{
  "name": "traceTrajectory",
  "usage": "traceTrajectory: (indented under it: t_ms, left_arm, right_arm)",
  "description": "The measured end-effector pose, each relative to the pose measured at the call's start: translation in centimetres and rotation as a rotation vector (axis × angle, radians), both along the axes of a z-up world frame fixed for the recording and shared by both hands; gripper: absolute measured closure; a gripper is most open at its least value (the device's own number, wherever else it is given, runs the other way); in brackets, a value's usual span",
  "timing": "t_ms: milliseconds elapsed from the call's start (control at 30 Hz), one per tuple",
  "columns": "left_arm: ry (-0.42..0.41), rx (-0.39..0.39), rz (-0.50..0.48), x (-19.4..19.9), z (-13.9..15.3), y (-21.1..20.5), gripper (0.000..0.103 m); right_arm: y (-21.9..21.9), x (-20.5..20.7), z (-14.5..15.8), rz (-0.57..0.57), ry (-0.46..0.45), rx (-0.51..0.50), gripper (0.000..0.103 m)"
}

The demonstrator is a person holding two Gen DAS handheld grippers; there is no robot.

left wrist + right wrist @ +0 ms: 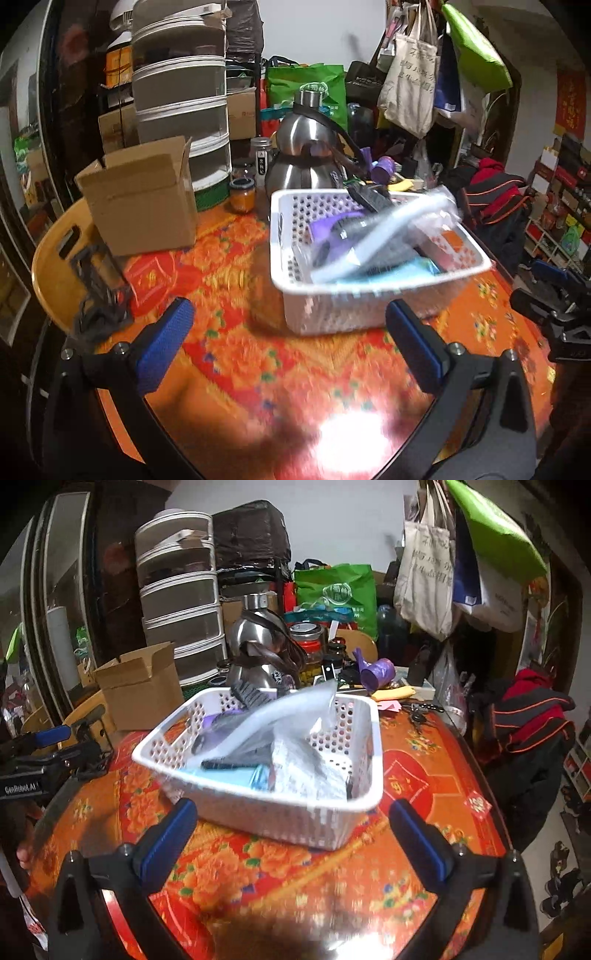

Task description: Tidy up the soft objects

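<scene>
The basket (369,291) sits mid-tabletop, just ahead of both grippers, w/ soft stuff piled inside: a clear bag (391,229) draped diagonally across the top, a purple item (332,225) under it, a light-blue pack (225,775) at the near wall, something dark sticking up at the far rim. Contents blurred, can't ID more.

Left gripper (290,339): jaws released, wide apart, nothing between them, short of the basket's near wall. Right gripper (295,830): same, jaws spread & empty, basket's near corner just ahead.

Risks, as I judge them: the bag overhangs the far rim and looks slippery, so a pinch on film alone could slide off or drag neighbours out w/ it. The basket looks light; pulling one item may shift or tip it unless the other gripper steadies it. Both views are motion-smeared, so aim could be off. A kettle (306,155) and jars (242,194) stand close behind the basket, so a push forward could knock them.

Surface: glossy red-orange floral tabletop (236,354) w/ strong glare near the cameras, prob. slick. A box (144,203) stands open on the left, beside a drawer tower (181,96). Room is cluttered: tote bags (428,568) hanging on the right, clothes (532,716) heaped at the right edge.
</scene>
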State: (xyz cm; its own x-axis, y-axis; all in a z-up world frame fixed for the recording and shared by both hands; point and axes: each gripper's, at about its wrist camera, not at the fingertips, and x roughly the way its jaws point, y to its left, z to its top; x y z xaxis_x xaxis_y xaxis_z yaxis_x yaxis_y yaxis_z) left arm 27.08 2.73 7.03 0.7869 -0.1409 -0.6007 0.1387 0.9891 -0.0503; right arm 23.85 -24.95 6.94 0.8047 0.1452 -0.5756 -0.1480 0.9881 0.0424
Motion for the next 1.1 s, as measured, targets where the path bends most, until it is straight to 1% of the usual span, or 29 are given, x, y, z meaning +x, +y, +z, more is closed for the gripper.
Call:
traceTrajectory:
  t_ms: [67, 133, 267, 300, 433, 500, 533, 633, 700, 767, 833, 967, 1100]
  left_arm:
    - [-0.010, 0.001, 0.016, -2.7, -0.6, 0.5, 0.000]
    - [-0.029, 0.020, 0.034, -5.3, -1.2, 0.7, 0.000]
    - [-0.040, 0.011, 0.039, -9.9, -2.4, 1.1, 0.000]
    - [-0.037, 0.006, 0.049, -10.9, -2.6, 1.3, 0.000]
    - [-0.065, -0.005, 0.061, -14.4, -2.7, 1.4, 0.000]
    - [-0.077, -0.017, 0.057, -15.6, -2.3, 1.2, 0.000]
    - [-0.084, -0.017, 0.056, -15.8, -2.0, 1.2, 0.000]
    - [-0.108, -0.024, 0.041, -16.7, -0.8, 0.2, 0.000]
    - [-0.121, -0.031, 0.036, -16.7, 0.0, -0.4, 0.000]
    - [-0.130, -0.012, 0.048, -16.4, 0.7, -1.1, 0.000]
    - [-0.144, 0.008, 0.053, -16.2, 1.1, -1.7, 0.000]
    - [-0.150, 0.006, 0.047, -16.1, 1.7, -2.6, 0.000]
    - [-0.137, -0.009, 0.036, -15.7, 1.7, -2.7, 0.000]
  right_arm:
    - [0.3, -2.2, -0.5, -0.004, -0.009, 0.004, 0.000]
    - [0.5, -4.1, -1.1, 0.002, -0.021, 0.004, 0.000]
    - [0.4, -7.8, -2.1, 0.005, -0.053, 0.061, 0.000]
    - [0.4, -8.4, -2.4, -0.001, -0.043, 0.064, 0.000]
    - [0.5, -10.6, -3.3, -0.024, -0.008, 0.059, 0.000]
    - [0.8, -11.8, -3.5, -0.054, -0.002, 0.034, 0.000]
    - [0.8, -12.2, -3.4, -0.056, -0.005, 0.035, 0.000]
    - [0.9, -13.0, -2.6, -0.017, -0.016, 0.054, 0.000]
    - [1.0, -13.6, -1.5, -0.007, -0.038, 0.054, 0.000]
    - [1.1, -13.9, -0.5, -0.016, -0.067, 0.034, 0.000]
    - [1.1, -13.9, 0.1, -0.023, -0.078, 0.019, 0.000]
    - [0.8, -13.5, 0.6, -0.042, -0.083, 0.015, 0.000]
    - [0.6, -13.1, 0.4, -0.057, -0.075, 0.003, 0.000]
